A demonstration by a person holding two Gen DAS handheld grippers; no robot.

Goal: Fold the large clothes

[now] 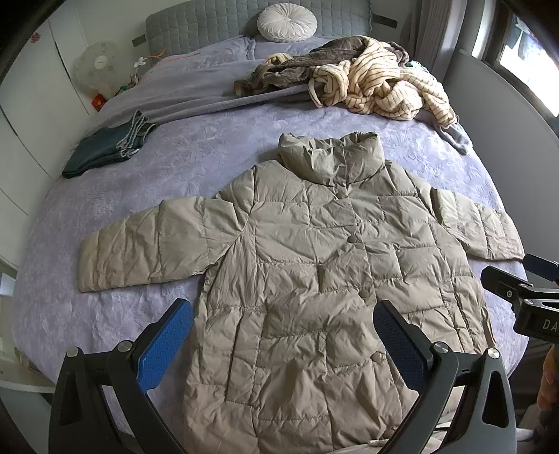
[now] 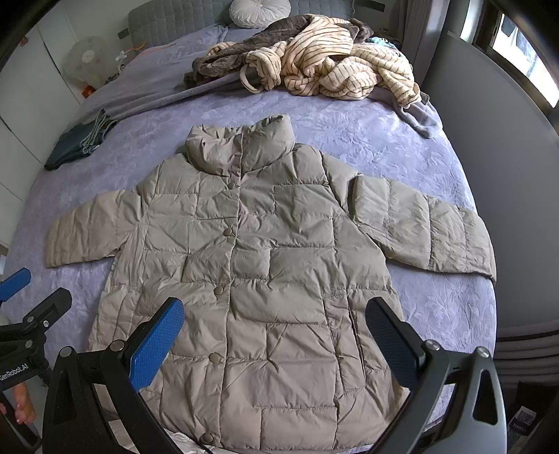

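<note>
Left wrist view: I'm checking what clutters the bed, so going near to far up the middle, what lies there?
left gripper → puffer jacket → bare bedspread → striped garment pile → round white cushion

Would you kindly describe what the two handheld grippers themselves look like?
Both the left gripper and right gripper have black angular frames with silver bolts. Each carries two flat fingers faced with blue dimpled pads. White lettering, only partly readable, marks the bodies.

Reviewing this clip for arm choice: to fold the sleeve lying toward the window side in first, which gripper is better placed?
Right, probably. The right gripper hangs open over the jacket on that sleeve's side; the left gripper would have to cross the jacket.
</note>
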